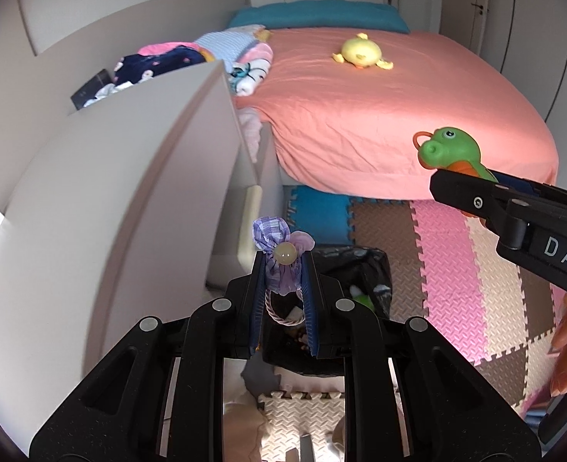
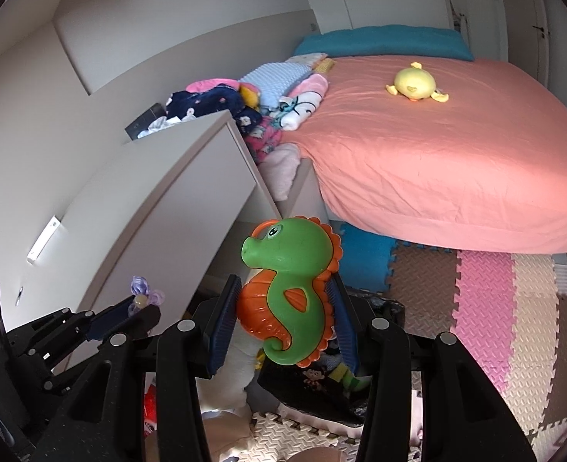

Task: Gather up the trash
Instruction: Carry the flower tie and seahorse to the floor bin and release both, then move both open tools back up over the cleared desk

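Observation:
My left gripper is shut on a small purple fabric flower with a yellow bead and a cord loop; it hangs above a black trash bag on the floor. The same left gripper and flower show at the lower left of the right wrist view. My right gripper is shut on a green and orange plastic seahorse toy, held over the bag, where several items lie. In the left wrist view the seahorse and right gripper reach in from the right.
A bed with a salmon sheet carries a yellow plush toy and a heap of clothes. A white cabinet panel stands at the left. Coloured foam mats cover the floor. White fabric lies beside the bag.

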A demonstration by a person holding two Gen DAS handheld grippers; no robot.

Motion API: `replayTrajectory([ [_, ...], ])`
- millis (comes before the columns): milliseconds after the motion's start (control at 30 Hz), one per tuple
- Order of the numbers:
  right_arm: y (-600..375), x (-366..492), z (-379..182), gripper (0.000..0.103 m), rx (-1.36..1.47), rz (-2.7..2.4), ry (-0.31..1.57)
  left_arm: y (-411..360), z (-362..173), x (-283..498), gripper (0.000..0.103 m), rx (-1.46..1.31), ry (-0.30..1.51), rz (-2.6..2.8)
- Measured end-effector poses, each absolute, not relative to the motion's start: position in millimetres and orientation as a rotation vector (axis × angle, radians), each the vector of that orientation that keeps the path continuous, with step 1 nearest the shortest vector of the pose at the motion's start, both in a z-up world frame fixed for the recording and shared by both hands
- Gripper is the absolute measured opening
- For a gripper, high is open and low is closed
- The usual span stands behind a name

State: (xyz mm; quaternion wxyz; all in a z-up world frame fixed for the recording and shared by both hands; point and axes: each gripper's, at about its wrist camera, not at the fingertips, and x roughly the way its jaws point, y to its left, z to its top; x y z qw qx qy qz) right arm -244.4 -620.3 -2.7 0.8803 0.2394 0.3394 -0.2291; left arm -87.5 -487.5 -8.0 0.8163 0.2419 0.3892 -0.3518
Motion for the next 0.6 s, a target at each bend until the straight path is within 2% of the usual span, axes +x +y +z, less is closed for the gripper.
replayTrajectory([
  [167,-626,-237,-13,0.047,0.506,-0.488,0.729,-496,-22,-84,0.020,0.541,0.864,-0.744],
  [200,-627,-235,-14,0.048,0.507,-0.496,0.731,-497,-25,-85,0.030,0.550,0.871,-0.743],
  [233,-627,-235,-15,0.067,0.508,-0.510,0.734,-499,-28,-83,0.066,0.568,0.883,-0.729],
  [267,-629,-233,-15,0.084,0.507,-0.532,0.733,-499,-30,-80,0.091,0.577,0.881,-0.711],
  [300,-630,-233,-16,0.101,0.507,-0.542,0.733,-498,-30,-81,0.097,0.577,0.859,-0.687],
  [600,-632,-235,-22,0.100,0.459,-0.648,0.741,-491,-31,-79,0.097,0.541,0.863,-0.674],
])
